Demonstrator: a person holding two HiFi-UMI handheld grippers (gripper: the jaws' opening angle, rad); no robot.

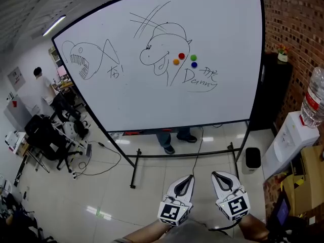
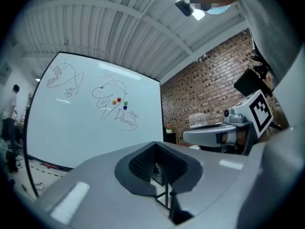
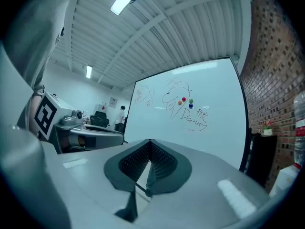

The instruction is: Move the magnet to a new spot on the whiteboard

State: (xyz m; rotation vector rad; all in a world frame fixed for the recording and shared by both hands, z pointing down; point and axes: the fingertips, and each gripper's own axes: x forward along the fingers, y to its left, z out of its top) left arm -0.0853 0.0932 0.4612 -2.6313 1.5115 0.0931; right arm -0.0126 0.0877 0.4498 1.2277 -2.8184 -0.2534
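Note:
Four round magnets sit close together on the whiteboard (image 1: 223,29) beside a drawn cartoon head: red (image 1: 181,56), orange (image 1: 175,62), green (image 1: 193,57) and blue (image 1: 194,65). The same cluster shows small in the left gripper view (image 2: 120,101) and in the right gripper view (image 3: 186,102). Both grippers hang side by side at the bottom of the head view, well short of the board. My left gripper (image 1: 190,177) (image 2: 156,144) is shut with nothing in it. My right gripper (image 1: 214,174) (image 3: 149,141) is also shut and empty.
The board stands on a black frame (image 1: 134,173) with a cable (image 1: 197,151) on the tiled floor, and a person's legs (image 1: 174,135) show behind it. At right are a water dispenser (image 1: 291,140), a bin (image 1: 252,158) and a dark cabinet (image 1: 273,85). Chairs (image 1: 50,135) crowd the left.

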